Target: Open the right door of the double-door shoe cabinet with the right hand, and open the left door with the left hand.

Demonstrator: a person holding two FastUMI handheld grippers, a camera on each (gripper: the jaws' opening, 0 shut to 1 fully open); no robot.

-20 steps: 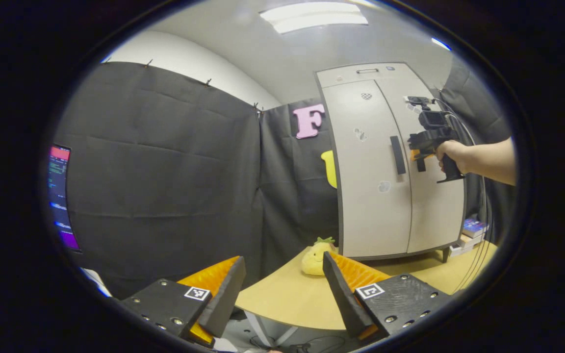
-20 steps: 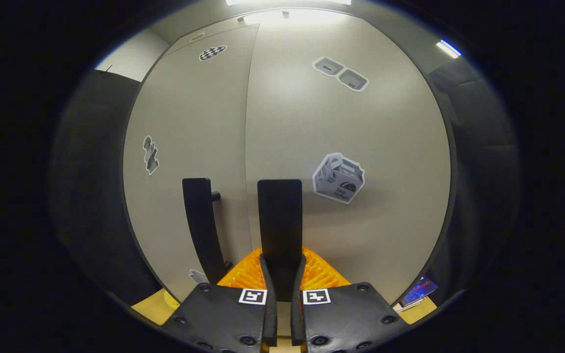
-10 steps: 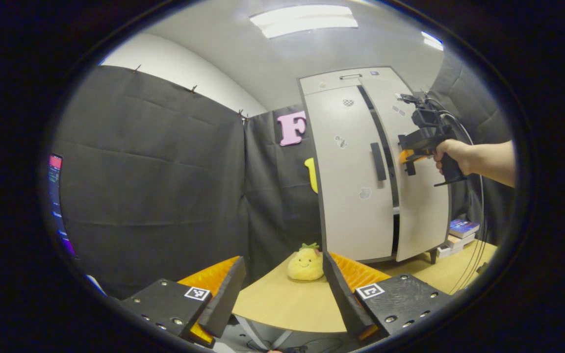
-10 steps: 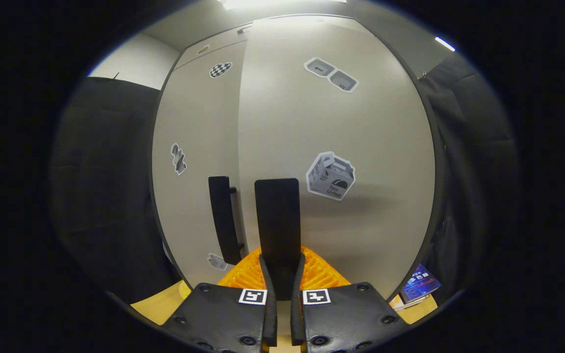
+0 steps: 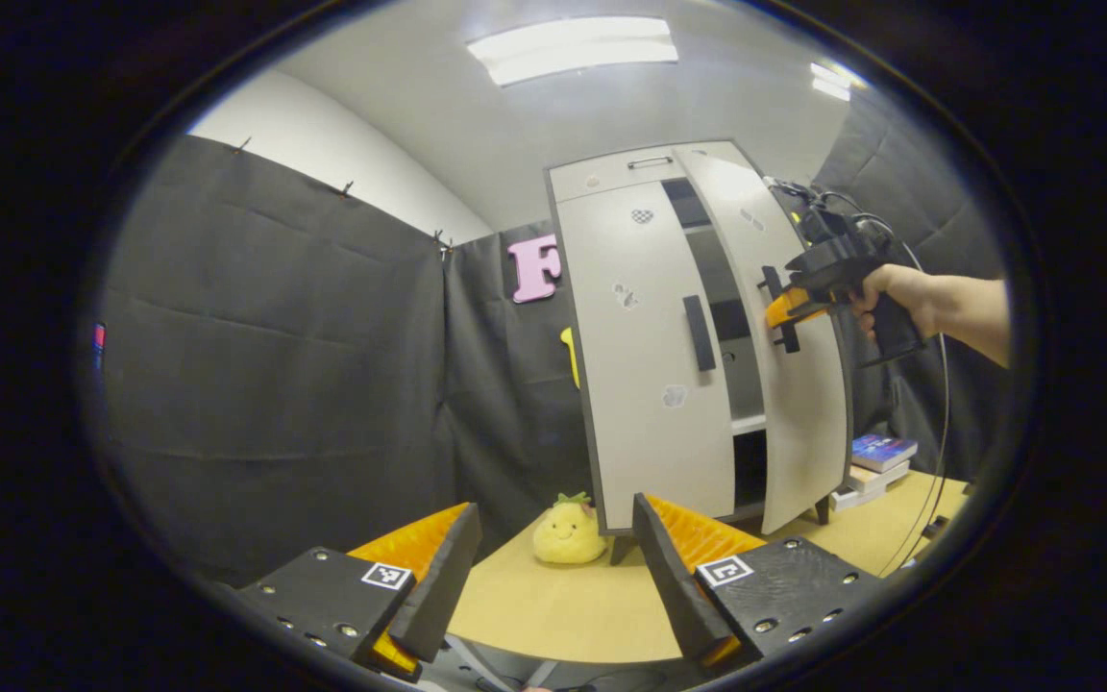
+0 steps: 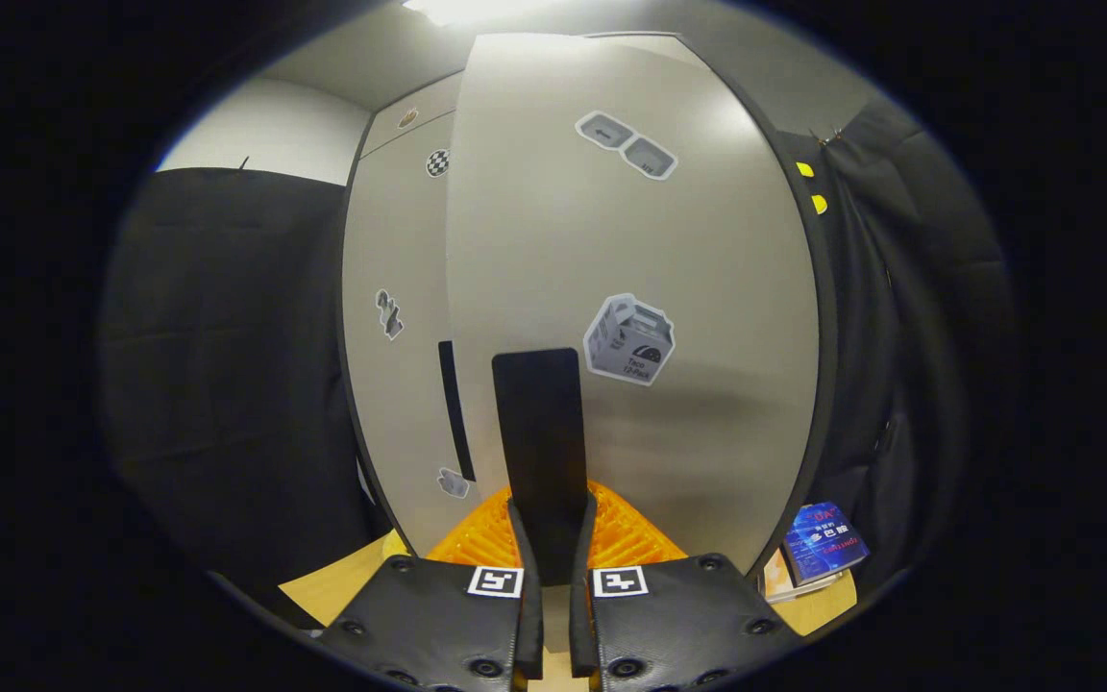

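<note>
1. Black cloth walls close the booth in the left gripper view, with a pale wooden table (image 5: 563,605) low in front and a tall grey double-door shoe cabinet (image 5: 611,183) standing on it. The cabinet's right door (image 5: 803,423) is swung partly out, baring dark shelves, because the right gripper (image 5: 784,309), in a person's hand (image 5: 885,293), has clamped that door's black bar handle (image 5: 776,309) to pull it.
2. The left door (image 5: 645,384) is shut, its black bar handle (image 5: 699,333) untouched. The left gripper (image 5: 553,557) hangs well back with jaws wide and empty, probably waiting its turn.
3. A yellow plush toy (image 5: 568,531) sits by the cabinet's foot; stacked books (image 5: 875,457) lie beyond, half hidden by the open door.
4. Grey door panel (image 6: 630,240) looms in the right gripper view, where the right gripper's jaws stand narrow, pressed on the handle (image 6: 539,423). The cabinet's inside is hidden here, and only a sliver of the left handle (image 6: 453,413) shows.
</note>
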